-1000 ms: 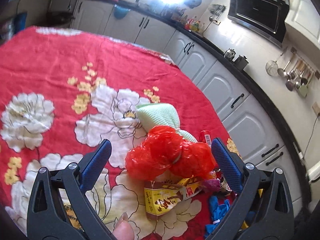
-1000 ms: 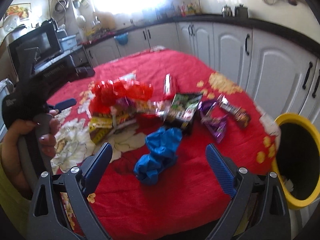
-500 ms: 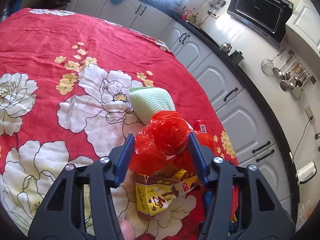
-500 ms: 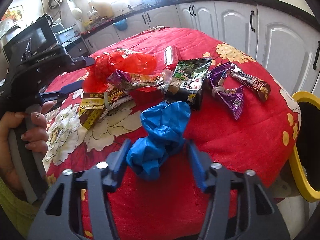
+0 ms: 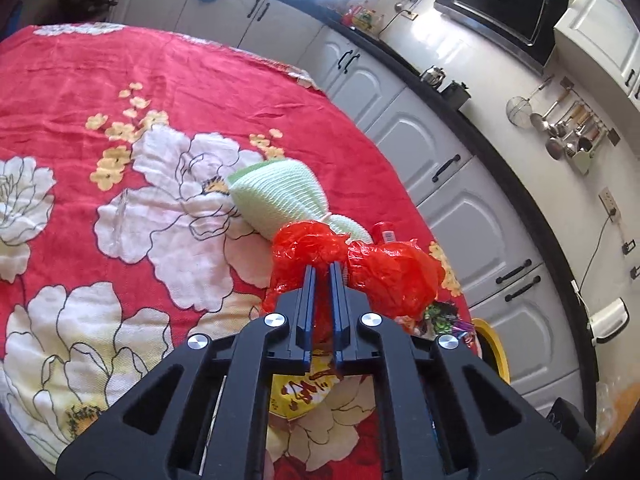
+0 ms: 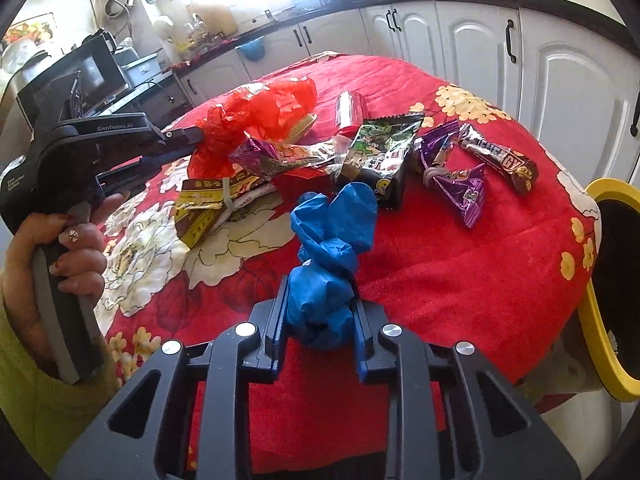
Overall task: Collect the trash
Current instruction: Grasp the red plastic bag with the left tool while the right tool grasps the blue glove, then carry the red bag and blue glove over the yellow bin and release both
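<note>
My left gripper (image 5: 322, 270) is shut on a crumpled red plastic bag (image 5: 384, 272), which rests on the red flowered tablecloth (image 5: 120, 80). The same gripper (image 6: 198, 140) and red bag (image 6: 260, 108) show in the right wrist view. My right gripper (image 6: 320, 300) is shut on a crumpled blue plastic bag (image 6: 332, 240) near the table's front edge. More trash lies between them: a yellow-brown wrapper (image 6: 216, 208), a green snack packet (image 6: 380, 152), purple wrappers (image 6: 460, 176) and a brown bar wrapper (image 6: 500, 160).
A yellow-rimmed bin (image 6: 612, 280) stands off the table's right edge; it also shows in the left wrist view (image 5: 492, 344). A pale green knitted cloth (image 5: 280, 196) and a small red can (image 6: 350, 110) lie behind the red bag. White cabinets (image 6: 560, 80) line the wall.
Both grippers went from wide open to shut: the left closed on the red bag, the right moved forward and closed on the blue bag.
</note>
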### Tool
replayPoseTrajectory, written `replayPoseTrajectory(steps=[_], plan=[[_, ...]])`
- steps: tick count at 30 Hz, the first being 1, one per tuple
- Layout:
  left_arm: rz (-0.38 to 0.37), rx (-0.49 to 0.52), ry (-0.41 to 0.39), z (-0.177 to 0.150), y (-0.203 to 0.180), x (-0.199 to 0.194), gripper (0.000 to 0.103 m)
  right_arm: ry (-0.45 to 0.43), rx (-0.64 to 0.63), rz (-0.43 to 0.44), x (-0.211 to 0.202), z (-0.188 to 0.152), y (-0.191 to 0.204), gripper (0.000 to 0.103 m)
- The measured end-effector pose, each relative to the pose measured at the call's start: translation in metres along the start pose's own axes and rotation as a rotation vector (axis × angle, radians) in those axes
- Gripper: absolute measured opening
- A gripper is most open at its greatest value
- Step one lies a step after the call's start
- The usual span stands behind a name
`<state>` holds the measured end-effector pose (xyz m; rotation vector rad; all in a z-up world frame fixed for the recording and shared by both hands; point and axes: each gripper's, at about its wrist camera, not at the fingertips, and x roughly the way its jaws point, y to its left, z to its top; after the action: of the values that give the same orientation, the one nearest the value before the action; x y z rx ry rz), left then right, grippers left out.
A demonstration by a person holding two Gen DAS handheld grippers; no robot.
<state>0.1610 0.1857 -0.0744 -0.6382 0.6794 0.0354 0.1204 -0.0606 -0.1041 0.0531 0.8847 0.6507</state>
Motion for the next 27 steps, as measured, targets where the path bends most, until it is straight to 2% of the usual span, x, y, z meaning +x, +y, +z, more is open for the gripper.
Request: replayPoseTrajectory(steps=[13, 27], plan=[[-0.062, 0.061, -0.091, 0.009, -0.030, -0.039, 0.002, -0.083, -0.016, 0.019, -0.034, 0.005, 0.000, 0.020], [-0.095, 0.161, -0.120, -0.006, -0.079, -0.054, 0.002, -0.210, 0.021, -0.042, -0.084, 0.017, -0.032, 0.020]])
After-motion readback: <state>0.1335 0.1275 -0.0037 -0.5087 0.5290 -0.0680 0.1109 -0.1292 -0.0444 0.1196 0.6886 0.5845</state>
